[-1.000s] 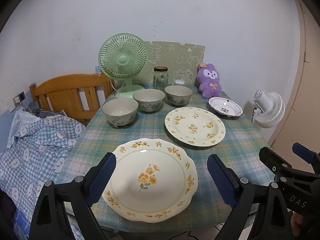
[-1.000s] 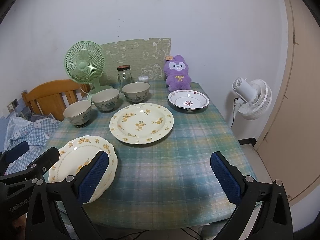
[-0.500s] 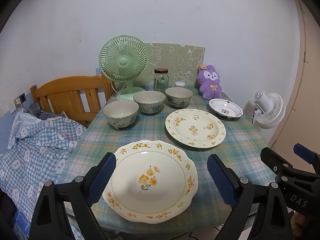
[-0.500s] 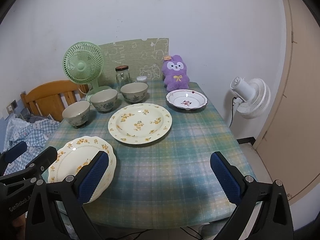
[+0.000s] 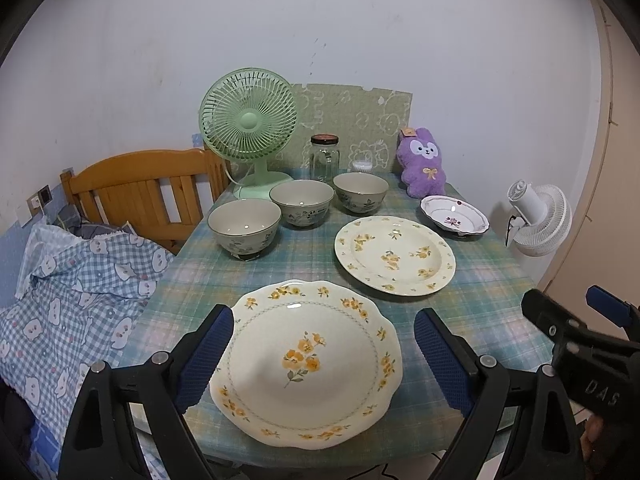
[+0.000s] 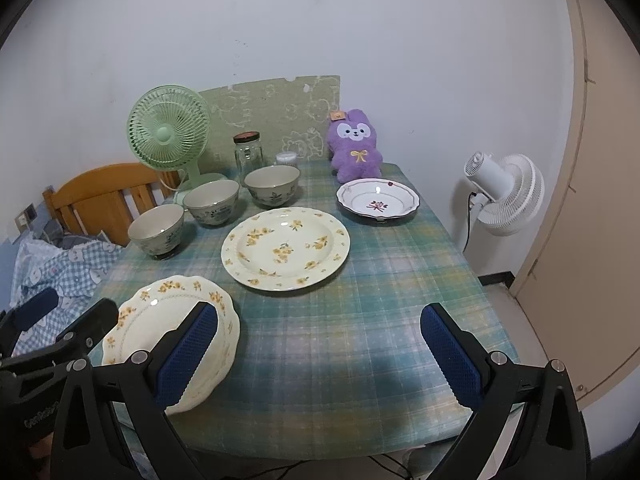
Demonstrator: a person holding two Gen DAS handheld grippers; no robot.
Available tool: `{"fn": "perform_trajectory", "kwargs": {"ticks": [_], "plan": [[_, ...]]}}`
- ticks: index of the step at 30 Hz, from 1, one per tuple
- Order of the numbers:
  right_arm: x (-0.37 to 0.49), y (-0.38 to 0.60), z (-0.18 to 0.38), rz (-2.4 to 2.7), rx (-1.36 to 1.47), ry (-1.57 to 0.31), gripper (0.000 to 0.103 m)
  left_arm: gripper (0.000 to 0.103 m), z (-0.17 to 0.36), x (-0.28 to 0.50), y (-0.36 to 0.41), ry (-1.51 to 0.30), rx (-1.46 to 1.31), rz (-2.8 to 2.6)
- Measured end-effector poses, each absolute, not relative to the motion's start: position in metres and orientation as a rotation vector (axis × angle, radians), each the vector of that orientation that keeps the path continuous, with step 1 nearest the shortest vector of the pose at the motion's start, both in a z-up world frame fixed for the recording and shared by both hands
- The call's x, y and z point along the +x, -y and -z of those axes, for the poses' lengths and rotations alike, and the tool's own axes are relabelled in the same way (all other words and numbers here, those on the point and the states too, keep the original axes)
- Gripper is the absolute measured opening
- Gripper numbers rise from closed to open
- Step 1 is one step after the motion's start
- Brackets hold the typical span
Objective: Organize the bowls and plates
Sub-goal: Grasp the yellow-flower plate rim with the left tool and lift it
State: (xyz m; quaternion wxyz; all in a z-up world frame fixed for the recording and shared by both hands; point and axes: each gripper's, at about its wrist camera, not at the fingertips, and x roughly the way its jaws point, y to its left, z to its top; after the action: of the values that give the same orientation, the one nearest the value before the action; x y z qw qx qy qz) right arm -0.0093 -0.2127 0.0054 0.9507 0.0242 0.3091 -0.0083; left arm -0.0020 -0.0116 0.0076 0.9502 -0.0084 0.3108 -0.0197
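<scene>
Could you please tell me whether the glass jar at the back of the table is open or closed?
Closed: the glass jar stands upright with a dark lid on top.

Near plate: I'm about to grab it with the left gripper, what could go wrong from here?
The near plate lies flat near the table edge; a rim pinch may slip or nudge it off. The left gripper, open, straddles it above. The right gripper, open and close by, might collide with it.
</scene>
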Motion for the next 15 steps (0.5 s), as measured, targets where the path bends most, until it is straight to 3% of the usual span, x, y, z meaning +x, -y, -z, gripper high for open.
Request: {"fn": "perform_trajectory", "kwargs": {"ticks": [15], "plan": [[0.042,0.155,0.000,0.017,0.071,-0.698,0.098,0.081,0.007,0.049,-0.039,-0.714,0.010,0.062]]}}
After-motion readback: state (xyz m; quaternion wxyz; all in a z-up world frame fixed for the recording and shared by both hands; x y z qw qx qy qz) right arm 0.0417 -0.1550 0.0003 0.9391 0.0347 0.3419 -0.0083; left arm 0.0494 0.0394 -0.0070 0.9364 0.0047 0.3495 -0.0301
